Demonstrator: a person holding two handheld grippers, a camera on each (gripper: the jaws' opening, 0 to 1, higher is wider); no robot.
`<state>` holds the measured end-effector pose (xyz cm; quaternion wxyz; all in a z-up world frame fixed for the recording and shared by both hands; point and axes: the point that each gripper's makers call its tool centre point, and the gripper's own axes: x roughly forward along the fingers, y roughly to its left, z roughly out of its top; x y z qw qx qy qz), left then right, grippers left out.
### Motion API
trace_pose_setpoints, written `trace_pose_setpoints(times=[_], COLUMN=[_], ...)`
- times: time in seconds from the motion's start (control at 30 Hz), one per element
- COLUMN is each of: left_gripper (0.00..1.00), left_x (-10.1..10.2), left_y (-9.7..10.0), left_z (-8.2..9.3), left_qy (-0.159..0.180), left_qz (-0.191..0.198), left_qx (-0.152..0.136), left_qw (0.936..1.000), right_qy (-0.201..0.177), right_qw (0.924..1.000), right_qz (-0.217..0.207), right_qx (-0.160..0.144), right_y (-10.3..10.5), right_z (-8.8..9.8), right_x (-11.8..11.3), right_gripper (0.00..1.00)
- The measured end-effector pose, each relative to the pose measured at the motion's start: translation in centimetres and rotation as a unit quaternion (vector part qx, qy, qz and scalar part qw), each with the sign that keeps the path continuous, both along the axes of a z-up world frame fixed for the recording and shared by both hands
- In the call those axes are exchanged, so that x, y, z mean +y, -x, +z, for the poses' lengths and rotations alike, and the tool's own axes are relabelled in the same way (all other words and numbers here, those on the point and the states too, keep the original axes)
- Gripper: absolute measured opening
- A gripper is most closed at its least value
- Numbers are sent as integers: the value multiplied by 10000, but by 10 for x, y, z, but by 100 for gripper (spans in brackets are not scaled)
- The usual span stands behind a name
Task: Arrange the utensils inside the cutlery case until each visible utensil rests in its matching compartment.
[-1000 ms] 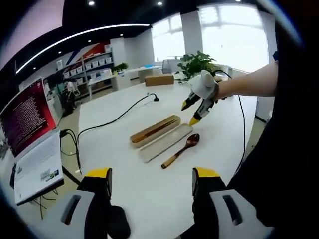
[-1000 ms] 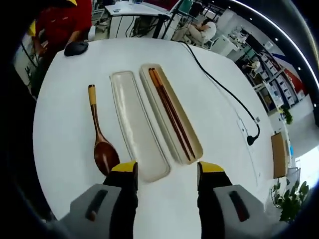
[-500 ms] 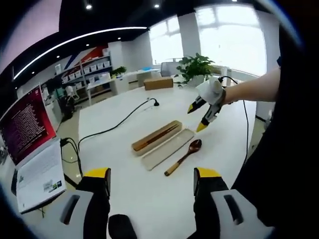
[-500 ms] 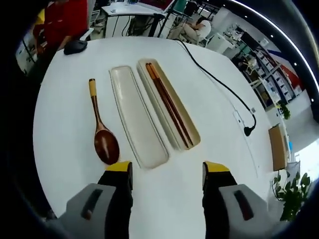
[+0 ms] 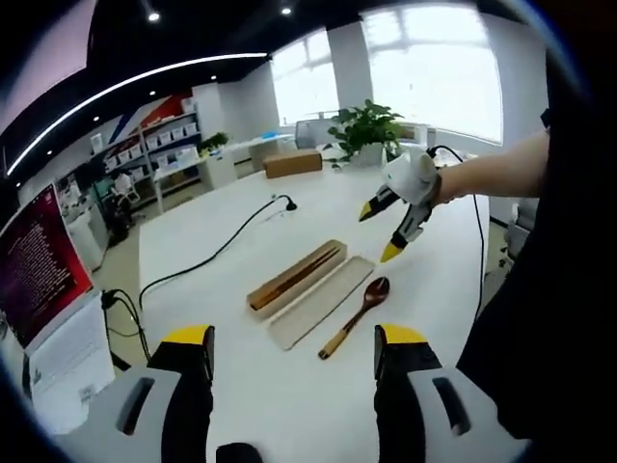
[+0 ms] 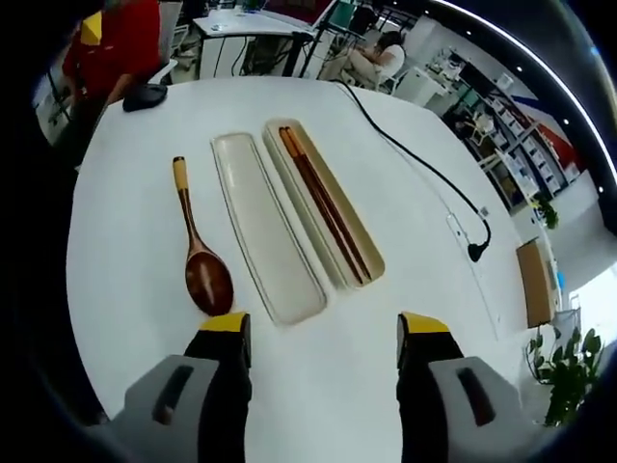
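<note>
A brown wooden spoon (image 6: 197,253) (image 5: 355,313) lies on the white table, beside the cream case lid (image 6: 266,226) (image 5: 321,302). The case's open tray (image 6: 323,204) (image 5: 296,275) holds dark wooden chopsticks (image 6: 323,204). My right gripper (image 6: 322,330) hovers open above the near end of the lid and spoon bowl, touching nothing. In the left gripper view that right gripper (image 5: 383,230) hangs above the spoon's far end, held by a hand. My left gripper (image 5: 294,345) stands open, well short of the case.
A black cable (image 6: 421,164) (image 5: 207,253) runs across the table (image 6: 145,318) past the tray. A black mouse (image 6: 145,95) lies at the table's far edge near a person in red (image 6: 120,43). A laptop (image 5: 43,299) sits left, a plant (image 5: 371,125) and cardboard box (image 5: 294,162) beyond.
Both cameras shifted slightly; the right gripper's jaws stand a little wider apart. The spoon, lid and tray have stayed in place.
</note>
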<state>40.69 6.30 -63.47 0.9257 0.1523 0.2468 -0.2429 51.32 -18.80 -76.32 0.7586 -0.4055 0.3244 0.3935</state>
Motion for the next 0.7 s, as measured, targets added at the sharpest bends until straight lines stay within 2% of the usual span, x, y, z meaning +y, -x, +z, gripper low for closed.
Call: trace_pose_setpoints(times=[0.23, 0.3, 0.37, 0.47, 0.5, 0.6, 0.7], left_gripper=[69, 69, 69, 70, 70, 70, 70], left_x=[-1, 1, 3, 11, 13, 18, 18], left_y=[-16, -17, -10, 6, 9, 13, 19], left_z=[9, 9, 12, 6, 4, -2, -6], left_qy=[-102, -288, -391, -612, -591, -205, -137], left_qz=[-71, -109, -144, -187, -166, 245, 332], left_qx=[-68, -40, -49, 34, 62, 65, 39], left_qw=[9999, 9995, 9991, 9979, 9981, 9995, 9993], right_qy=[-215, -285, -434, -399, -330, -225, -108], right_qw=[9997, 9995, 9989, 9985, 9982, 9972, 9966], right_qz=[-71, -26, 100, 378, 486, 715, 819], right_qx=[-136, -162, -150, -77, -67, 11, 61], right_y=[-7, -6, -2, 5, 7, 9, 8], right_z=[12, 14, 18, 16, 15, 8, 5], right_x=[0, 4, 12, 20, 22, 27, 29], right_gripper=[60, 60, 60, 59, 59, 59, 59])
